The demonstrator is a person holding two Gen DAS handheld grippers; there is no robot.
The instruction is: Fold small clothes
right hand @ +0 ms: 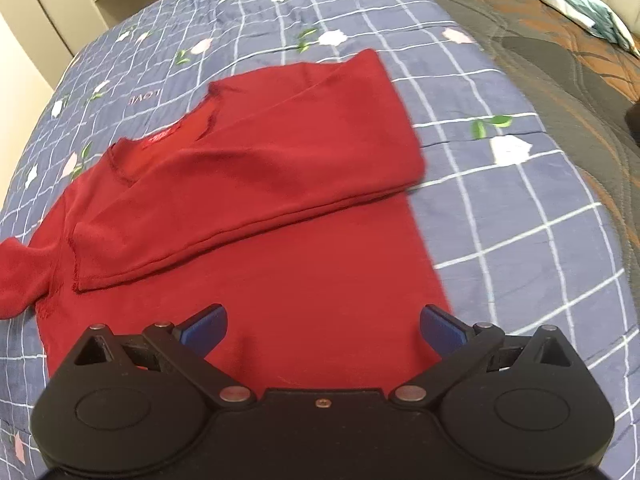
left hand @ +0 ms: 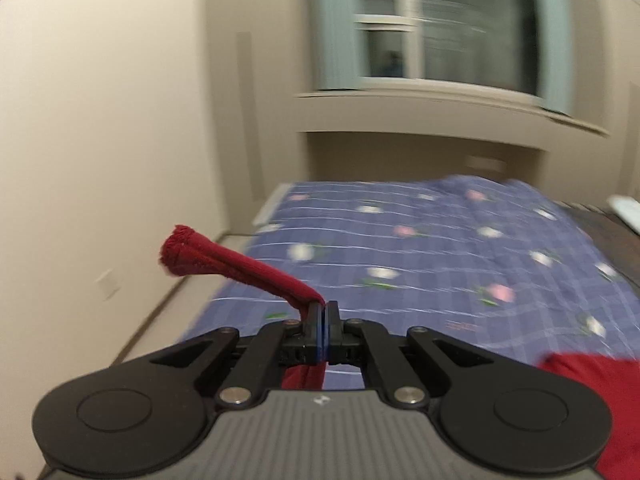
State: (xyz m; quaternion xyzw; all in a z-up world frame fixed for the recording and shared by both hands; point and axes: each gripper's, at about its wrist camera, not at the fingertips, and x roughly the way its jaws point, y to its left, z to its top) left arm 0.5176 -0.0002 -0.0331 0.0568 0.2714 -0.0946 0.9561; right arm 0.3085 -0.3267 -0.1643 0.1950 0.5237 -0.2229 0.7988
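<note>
A small red shirt (right hand: 280,184) lies on the blue checked bedspread (right hand: 500,92), its right side and sleeve folded across the body. My right gripper (right hand: 323,326) is open and empty, hovering over the shirt's lower hem. My left gripper (left hand: 323,310) is shut on the shirt's other sleeve (left hand: 224,264), lifted above the bed; the cuff sticks up to the left of the jaws. More red cloth (left hand: 600,392) shows at the lower right of the left wrist view.
The bed runs along a cream wall (left hand: 100,140) on the left, with a window (left hand: 432,28) and sill beyond it. A dark brown patterned quilt (right hand: 560,60) and a white floral pillow (right hand: 580,0) lie to the right of the bedspread.
</note>
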